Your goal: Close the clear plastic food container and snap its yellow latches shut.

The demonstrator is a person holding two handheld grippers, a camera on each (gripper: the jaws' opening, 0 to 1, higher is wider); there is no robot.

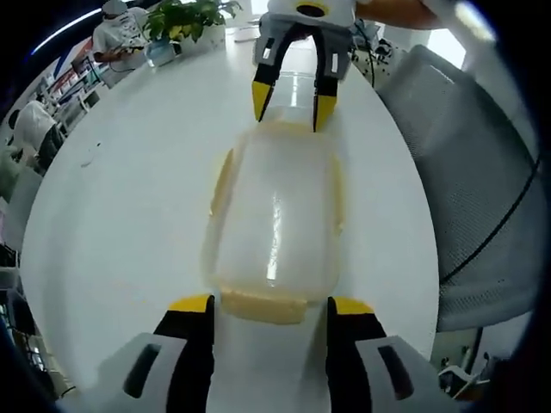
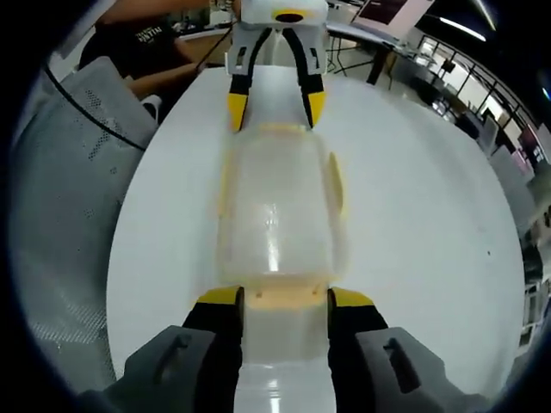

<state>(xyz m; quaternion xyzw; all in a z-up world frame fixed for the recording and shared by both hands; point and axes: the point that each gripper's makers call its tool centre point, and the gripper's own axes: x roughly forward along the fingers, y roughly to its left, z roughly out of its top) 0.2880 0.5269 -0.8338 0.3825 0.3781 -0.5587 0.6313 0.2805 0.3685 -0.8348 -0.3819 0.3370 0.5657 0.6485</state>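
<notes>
A clear plastic food container [image 1: 275, 215] lies with its lid on in the middle of the white table [image 1: 120, 215]. Pale yellow latches show on its long sides [image 1: 222, 181] and at its near end [image 1: 263, 305]. My left gripper [image 1: 271, 304] is open, its yellow-tipped jaws flanking that near end latch. My right gripper [image 1: 293, 103] stands open at the far end, tips at the lid's edge. In the right gripper view the container [image 2: 277, 215] runs from my right gripper [image 2: 285, 298] up to the left gripper [image 2: 275, 105], and an end latch [image 2: 284, 297] sits between the right jaws.
A grey mesh chair [image 1: 482, 189] stands close against the table edge, also seen as the chair [image 2: 69, 198]. A potted plant [image 1: 185, 21] sits at the table's far side. Seated people [image 1: 116, 34] are beyond it; a person in a dark shirt [image 2: 155, 43] is behind the left gripper.
</notes>
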